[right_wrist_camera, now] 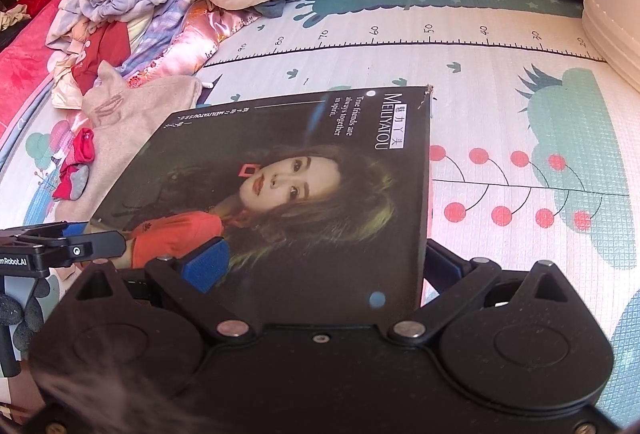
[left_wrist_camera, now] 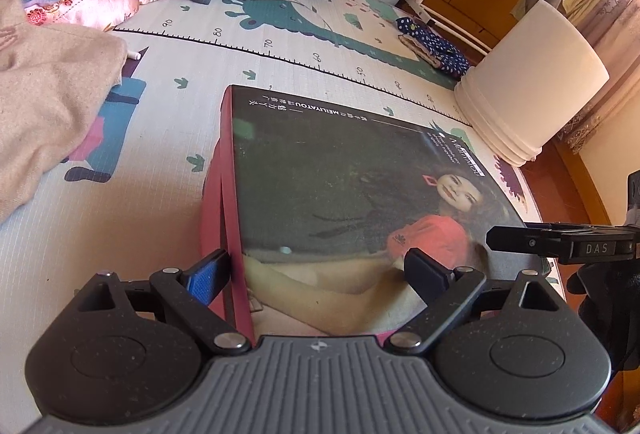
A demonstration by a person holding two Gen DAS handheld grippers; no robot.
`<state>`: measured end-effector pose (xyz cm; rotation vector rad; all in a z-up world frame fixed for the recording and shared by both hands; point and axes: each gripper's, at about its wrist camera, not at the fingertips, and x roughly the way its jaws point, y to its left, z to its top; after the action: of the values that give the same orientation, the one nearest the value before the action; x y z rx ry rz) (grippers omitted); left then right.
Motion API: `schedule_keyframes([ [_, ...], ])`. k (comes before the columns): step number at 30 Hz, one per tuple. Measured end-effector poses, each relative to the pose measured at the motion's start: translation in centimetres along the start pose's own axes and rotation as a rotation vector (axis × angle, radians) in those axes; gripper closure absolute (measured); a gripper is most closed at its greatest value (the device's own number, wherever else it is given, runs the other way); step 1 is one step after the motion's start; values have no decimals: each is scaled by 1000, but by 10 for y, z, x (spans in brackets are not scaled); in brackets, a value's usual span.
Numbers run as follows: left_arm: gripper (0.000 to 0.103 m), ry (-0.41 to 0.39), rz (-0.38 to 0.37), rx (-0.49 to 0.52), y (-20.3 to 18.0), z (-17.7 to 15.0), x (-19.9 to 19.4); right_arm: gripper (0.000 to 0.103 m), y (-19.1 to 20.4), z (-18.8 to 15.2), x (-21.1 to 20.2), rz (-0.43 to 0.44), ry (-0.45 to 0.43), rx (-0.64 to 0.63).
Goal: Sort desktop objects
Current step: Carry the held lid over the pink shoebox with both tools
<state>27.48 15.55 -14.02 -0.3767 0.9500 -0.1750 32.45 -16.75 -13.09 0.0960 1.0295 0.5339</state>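
Observation:
A flat dark box [left_wrist_camera: 340,194] with a printed woman's portrait and red sides lies on the play mat; it also fills the right wrist view [right_wrist_camera: 304,186]. My left gripper [left_wrist_camera: 320,270] straddles its left near corner, one blue-padded finger [left_wrist_camera: 208,274] against the red side, the other finger [left_wrist_camera: 426,268] over the lid. My right gripper [right_wrist_camera: 324,266] straddles the right near corner, one finger [right_wrist_camera: 208,262] on the lid, the other [right_wrist_camera: 444,266] outside the box edge. Each gripper shows at the other view's margin.
A beige garment [left_wrist_camera: 44,94] with red socks [right_wrist_camera: 76,170] lies left of the box. A heap of clothes and cushions [right_wrist_camera: 132,10] is at the back left. A white bucket [left_wrist_camera: 532,82] stands at the right, with a blue dotted cloth [left_wrist_camera: 436,46] behind it.

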Motion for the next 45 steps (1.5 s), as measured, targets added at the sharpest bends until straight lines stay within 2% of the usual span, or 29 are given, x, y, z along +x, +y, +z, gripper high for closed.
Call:
schedule_keyframes([
  [7, 9, -16, 37, -9, 4, -3, -2, 1, 6, -3, 6, -4, 17, -32],
  [11, 9, 6, 46, 4, 4, -11, 1, 1, 9, -8, 5, -9, 29, -32],
  [17, 9, 31, 44, -27, 9, -26, 4, 1, 11, -17, 4, -18, 49, -53],
  [26, 8, 26, 32, -38, 7, -26, 11, 1, 5, -19, 1, -25, 42, -39],
  [45, 8, 34, 31, -7, 3, -30, 8, 1, 3, -24, 7, -41, 96, -47],
])
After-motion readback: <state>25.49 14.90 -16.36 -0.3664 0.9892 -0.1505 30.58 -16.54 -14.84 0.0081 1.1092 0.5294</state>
